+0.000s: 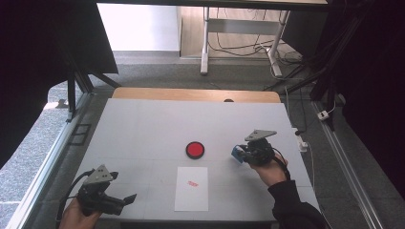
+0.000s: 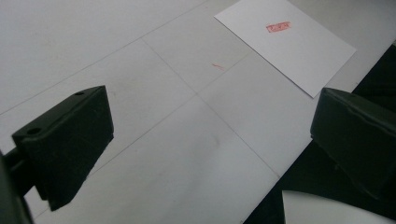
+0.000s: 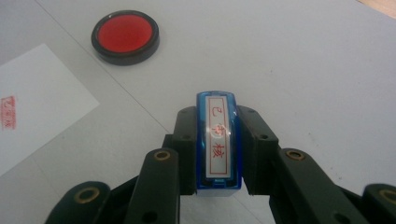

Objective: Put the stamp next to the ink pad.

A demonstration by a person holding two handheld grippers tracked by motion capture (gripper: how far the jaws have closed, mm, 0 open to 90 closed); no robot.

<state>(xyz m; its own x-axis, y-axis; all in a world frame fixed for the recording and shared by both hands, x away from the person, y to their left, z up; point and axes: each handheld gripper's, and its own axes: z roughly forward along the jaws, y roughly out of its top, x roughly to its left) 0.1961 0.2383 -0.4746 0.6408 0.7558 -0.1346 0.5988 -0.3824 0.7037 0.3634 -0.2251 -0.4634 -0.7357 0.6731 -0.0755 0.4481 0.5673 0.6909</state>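
Your right tongs (image 3: 217,154) are clamped on the blue stamp (image 3: 218,140), right of the ink pad (image 1: 195,150); the paper (image 1: 192,188) already bears a print. Your left tongs (image 1: 125,200) stand apart, idle. Next, I judge: set the stamp down squarely.

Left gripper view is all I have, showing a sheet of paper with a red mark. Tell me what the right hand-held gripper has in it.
Observer: The right hand-held gripper is shut on a blue stamp, with its labelled top showing between the jaws.
Operator: List whatever else is out besides the paper.
Observer: There is a round red ink pad with a black rim. It sits uncovered just past the far edge of the paper.
Operator: Place the stamp against that pad.
Observer: In the high view the stamp is to the right of the pad. It is apart from the pad and not over the paper.
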